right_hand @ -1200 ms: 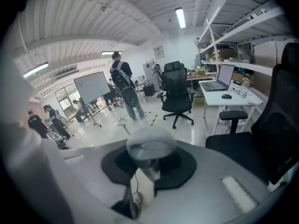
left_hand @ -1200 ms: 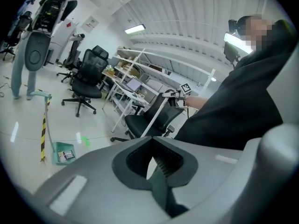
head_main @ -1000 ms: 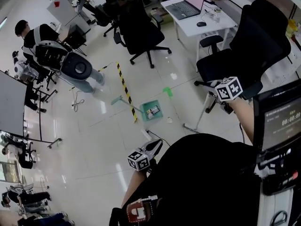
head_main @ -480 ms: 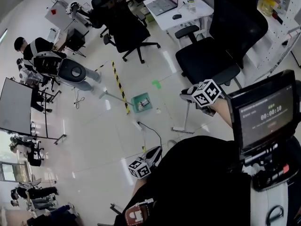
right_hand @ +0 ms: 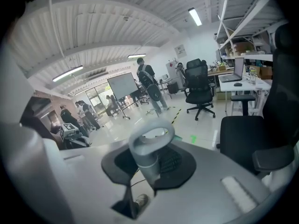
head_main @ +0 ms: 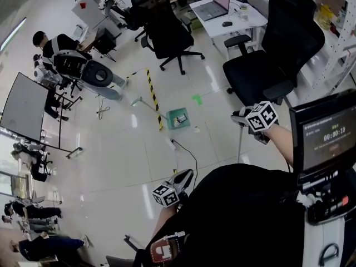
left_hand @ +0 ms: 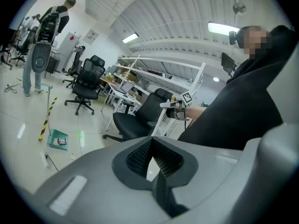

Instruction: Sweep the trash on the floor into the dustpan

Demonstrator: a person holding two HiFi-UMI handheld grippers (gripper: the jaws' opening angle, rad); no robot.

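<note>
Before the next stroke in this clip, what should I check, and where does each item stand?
1. Grip on the broom: ok. The right gripper is shut on the grey broom handle, just below its loop.
2. Left gripper free: ok. Its jaws are together with nothing between them.
3. Dustpan in place: ok. It sits on the floor beside the striped tape.
4. Floor swept: not ok. A pale scrap lies outside the dustpan.
5. Sweep path: not ok. A cable runs across the floor on the near side of the dustpan.
6. Broom head position: cannot tell, hidden.
</note>
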